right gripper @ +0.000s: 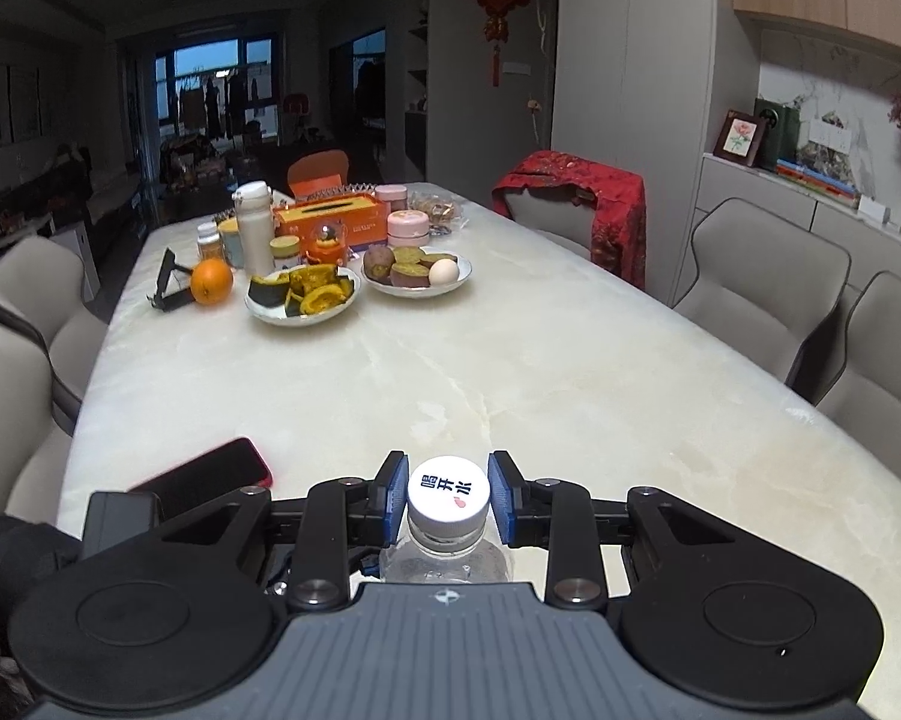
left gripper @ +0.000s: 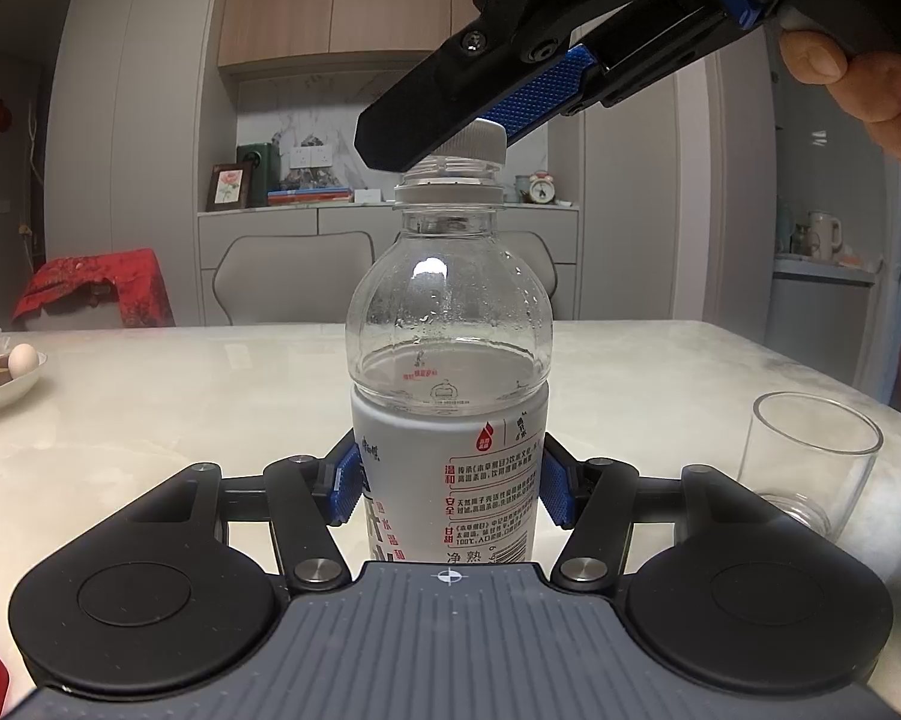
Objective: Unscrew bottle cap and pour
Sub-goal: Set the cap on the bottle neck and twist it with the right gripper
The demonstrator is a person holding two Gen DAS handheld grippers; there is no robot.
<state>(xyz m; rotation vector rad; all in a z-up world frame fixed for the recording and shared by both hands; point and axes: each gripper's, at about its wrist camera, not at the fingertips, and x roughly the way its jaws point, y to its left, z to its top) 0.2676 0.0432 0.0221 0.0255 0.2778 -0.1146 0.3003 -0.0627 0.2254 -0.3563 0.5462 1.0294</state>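
A clear water bottle [left gripper: 450,324] with a white label stands upright on the marble table [left gripper: 150,408], partly filled. My left gripper [left gripper: 447,486] is shut on its labelled body, blue pads [left gripper: 342,483] pressing both sides. My right gripper [left gripper: 444,138] comes in from the upper right and is shut on the white cap [left gripper: 474,141]. The cap sits slightly tilted high on the neck, with bare threads and the white ring showing below it. From the right wrist view, the cap [right gripper: 448,489] sits squeezed in the right gripper [right gripper: 448,493], the bottle [right gripper: 444,561] under it.
An empty clear glass [left gripper: 810,456] stands on the table right of the bottle. A red phone [right gripper: 210,474] lies to the left. Plates of food [right gripper: 417,270], an orange [right gripper: 211,281] and jars crowd the far end. Chairs [right gripper: 756,288] line the table's edges.
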